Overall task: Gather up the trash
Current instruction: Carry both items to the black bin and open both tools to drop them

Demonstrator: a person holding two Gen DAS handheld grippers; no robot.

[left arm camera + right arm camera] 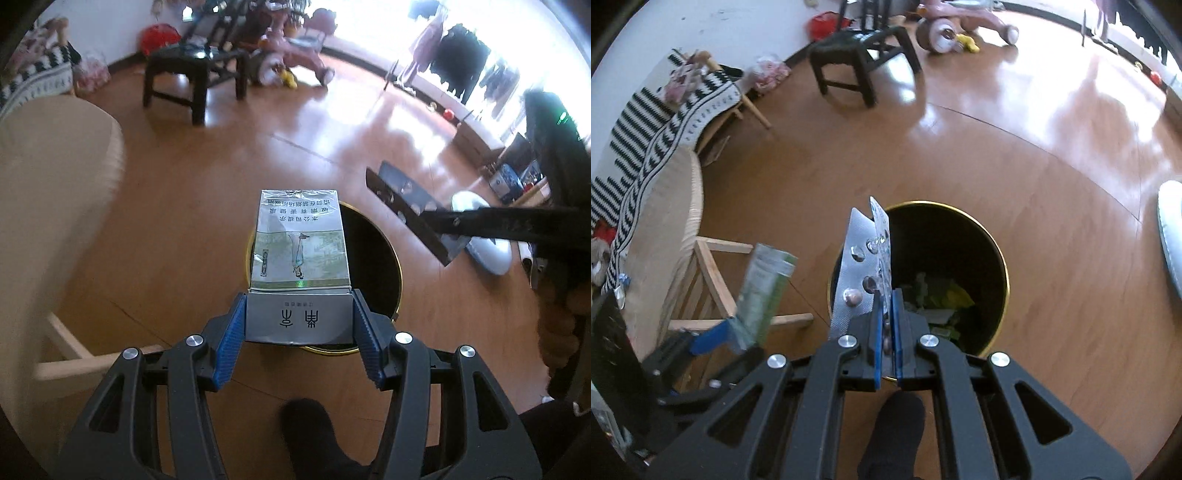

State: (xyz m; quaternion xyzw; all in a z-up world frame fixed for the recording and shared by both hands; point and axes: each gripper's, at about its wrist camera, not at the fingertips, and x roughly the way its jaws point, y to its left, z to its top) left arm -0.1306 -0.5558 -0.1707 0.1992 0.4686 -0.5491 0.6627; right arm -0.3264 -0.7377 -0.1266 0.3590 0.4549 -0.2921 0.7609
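Note:
My left gripper (298,317) is shut on a grey-green cigarette pack (301,240) and holds it above the black bin with a gold rim (384,258). The pack also shows in the right wrist view (764,288), left of the bin. My right gripper (886,314) is shut on two silver pill blister sheets (862,258) and holds them over the left rim of the bin (960,218). Trash lies inside the bin (942,295). The blister sheets and the right gripper's fingers also show in the left wrist view (402,210), right of the pack.
A wooden table (665,221) stands left of the bin. A dark stool (192,70) and a pink tricycle (295,55) stand further back. A white object (484,236) lies on the floor to the right. My dark-socked foot (894,424) is near the bin.

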